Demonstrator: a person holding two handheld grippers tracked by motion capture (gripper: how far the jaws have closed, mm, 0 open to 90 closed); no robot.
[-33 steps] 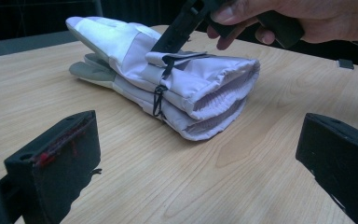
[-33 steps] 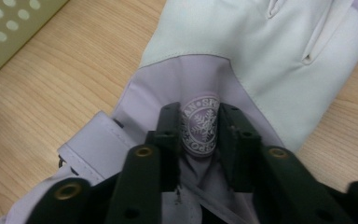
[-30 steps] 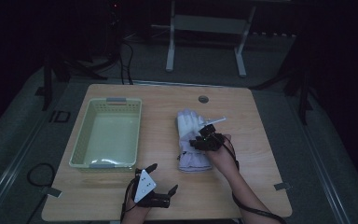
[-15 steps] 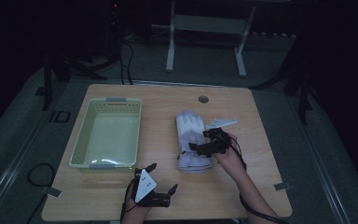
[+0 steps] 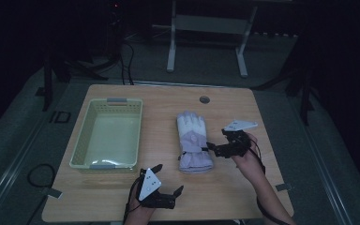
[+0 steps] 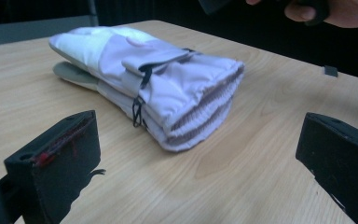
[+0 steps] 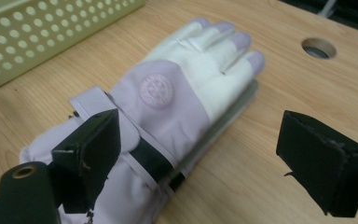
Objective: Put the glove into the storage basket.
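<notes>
Having just opened wide off the padded lilac-and-white ski glove (image 5: pixel 193 142), right gripper (image 5: pixel 215 149) backing away empty; glove lying mid-table beside pale green perforated plastic basket (image 5: pixel 107 133); left gripper (image 5: pixel 167 181) spread wide, waiting.

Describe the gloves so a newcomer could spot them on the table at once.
On the wooden table, look right of the pale green perforated basket, near the middle. The gloves lie there stacked one on the other, fingers pointing away from the person, cuffs toward the open right gripper. They are the one soft thing: padded, lilac and white, with a round badge on the back.
</notes>
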